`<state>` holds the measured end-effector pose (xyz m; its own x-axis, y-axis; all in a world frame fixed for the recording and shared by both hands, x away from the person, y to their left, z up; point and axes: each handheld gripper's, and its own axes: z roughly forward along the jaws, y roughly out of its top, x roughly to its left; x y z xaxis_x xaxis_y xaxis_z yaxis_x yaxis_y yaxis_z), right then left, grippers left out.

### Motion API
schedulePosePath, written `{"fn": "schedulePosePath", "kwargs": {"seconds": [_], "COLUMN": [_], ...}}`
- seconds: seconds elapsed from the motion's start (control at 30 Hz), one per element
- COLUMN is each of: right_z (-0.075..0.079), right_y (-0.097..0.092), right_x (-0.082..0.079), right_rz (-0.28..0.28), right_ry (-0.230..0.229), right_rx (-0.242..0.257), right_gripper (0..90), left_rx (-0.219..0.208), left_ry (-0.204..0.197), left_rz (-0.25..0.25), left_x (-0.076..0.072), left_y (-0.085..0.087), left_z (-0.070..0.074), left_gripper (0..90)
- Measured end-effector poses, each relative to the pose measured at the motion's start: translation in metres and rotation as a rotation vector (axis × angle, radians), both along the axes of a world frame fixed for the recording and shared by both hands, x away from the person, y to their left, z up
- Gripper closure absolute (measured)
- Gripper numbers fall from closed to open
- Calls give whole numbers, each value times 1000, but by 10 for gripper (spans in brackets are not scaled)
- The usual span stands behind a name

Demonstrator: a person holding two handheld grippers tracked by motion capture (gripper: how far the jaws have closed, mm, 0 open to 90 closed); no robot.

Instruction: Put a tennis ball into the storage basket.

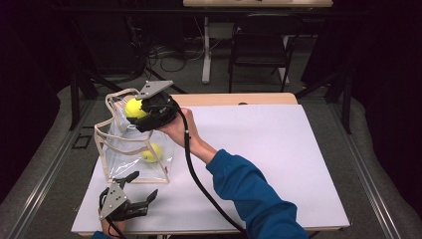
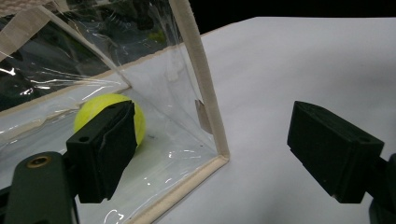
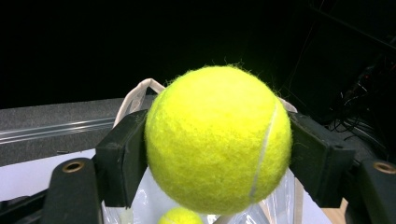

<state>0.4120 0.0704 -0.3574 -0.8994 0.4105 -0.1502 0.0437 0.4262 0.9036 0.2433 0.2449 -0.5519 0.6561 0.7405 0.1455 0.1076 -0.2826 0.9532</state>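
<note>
Item: tennis ball (image 3: 218,138), pinched in my right gripper (image 1: 141,110) above the clear bag (image 1: 130,144)'s mouth; second ball (image 1: 152,153) already inside. Left gripper (image 1: 133,195) spread, idle on worktop (image 1: 278,149). Risk: unsupported rim sags, ball bounces off, rolls away.

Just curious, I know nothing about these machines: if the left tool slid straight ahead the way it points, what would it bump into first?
Probably the clear bag: its cream-edged corner stands right ahead between the open jaws of the left tool. Depth is hard to judge.
</note>
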Motion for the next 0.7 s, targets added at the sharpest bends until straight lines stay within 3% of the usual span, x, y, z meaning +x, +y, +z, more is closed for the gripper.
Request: {"fn": "schedulePosePath", "kwargs": {"seconds": [0.7], "right_z": [-8], "right_y": [11], "right_x": [2], "right_rz": [19], "right_ry": [25], "right_rx": [-32], "right_gripper": [261], "left_rx": [-3], "left_ry": [0], "left_rz": [-1], "left_x": [0], "left_y": [0], "left_z": [0], "left_gripper": [158]}}
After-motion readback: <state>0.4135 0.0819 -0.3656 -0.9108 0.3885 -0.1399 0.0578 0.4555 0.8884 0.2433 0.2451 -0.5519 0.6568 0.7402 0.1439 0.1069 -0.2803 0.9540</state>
